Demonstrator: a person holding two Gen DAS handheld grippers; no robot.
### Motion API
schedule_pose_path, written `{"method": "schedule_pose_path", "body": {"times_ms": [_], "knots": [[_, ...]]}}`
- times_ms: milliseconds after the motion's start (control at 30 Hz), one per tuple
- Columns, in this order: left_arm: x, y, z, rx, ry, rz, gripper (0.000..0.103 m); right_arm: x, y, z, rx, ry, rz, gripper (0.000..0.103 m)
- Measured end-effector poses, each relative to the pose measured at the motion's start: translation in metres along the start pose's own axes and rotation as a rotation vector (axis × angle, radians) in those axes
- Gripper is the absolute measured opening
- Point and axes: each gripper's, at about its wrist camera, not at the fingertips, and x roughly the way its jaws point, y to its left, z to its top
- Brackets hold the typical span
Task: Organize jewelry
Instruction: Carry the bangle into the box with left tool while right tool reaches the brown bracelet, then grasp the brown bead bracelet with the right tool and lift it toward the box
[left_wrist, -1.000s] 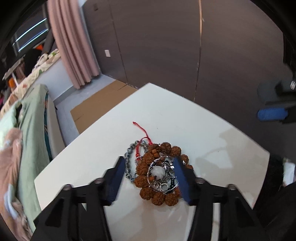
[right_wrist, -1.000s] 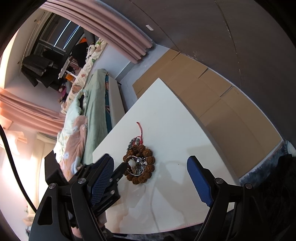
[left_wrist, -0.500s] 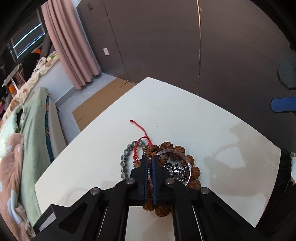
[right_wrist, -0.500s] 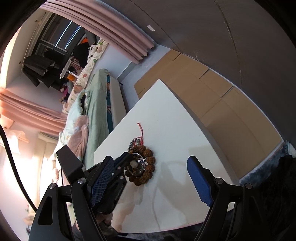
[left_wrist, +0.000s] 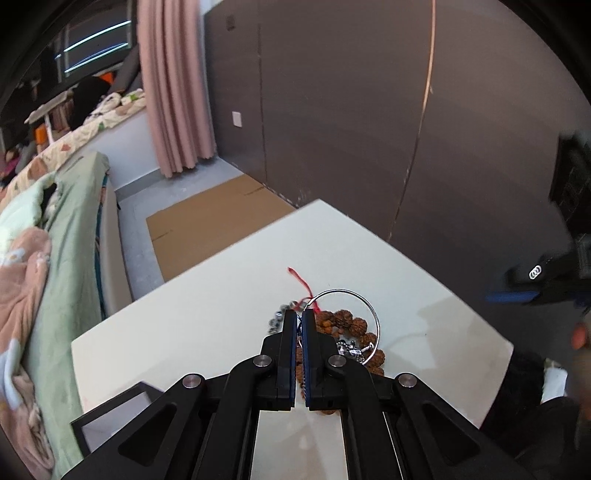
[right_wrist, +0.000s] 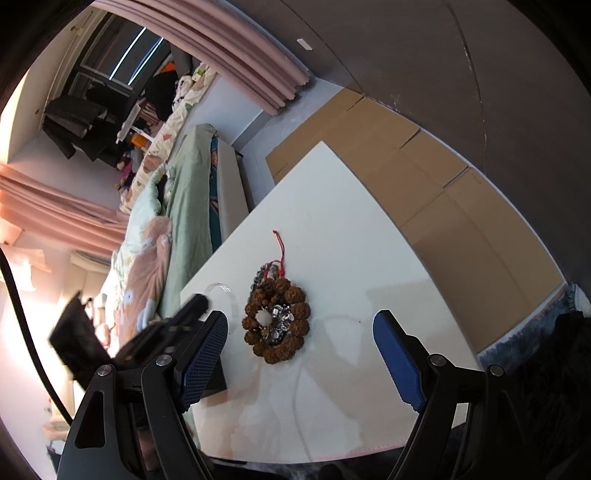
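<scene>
Left hand-held gripper (left_wrist: 300, 317) pinching thin silver bangle (left_wrist: 371, 314)

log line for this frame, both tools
left tool: shut on silver bangle, lifted off pile | right tool: open, above brown bead bracelet | table

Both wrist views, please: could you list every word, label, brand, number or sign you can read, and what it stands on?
No words or numbers are readable in either view.
One sign only: a white mark of three linked rings, with no lettering, on the black body of the right gripper, seen in the left wrist view.
</scene>
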Motion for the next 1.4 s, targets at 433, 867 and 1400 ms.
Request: {"method": "schedule_pose_path", "body": {"times_ms": [433,867,1400], "knots": [[-0.039,0.042,-0.003,-0.099,-0.072,0.034,0.002,0.047,0.032,-0.009,-0.092,0.087,-0.008,0.067],[-0.066,0.081,-0.016,-0.165,-0.095,0.059,0.002,0.11,0.075,-0.034,-0.233,0.194,-0.076,0.061],[-0.088,0.103,-0.044,-0.197,-0.058,0.095,0.002,0.11,0.097,-0.043,-0.438,0.188,-0.237,0.02]]}}
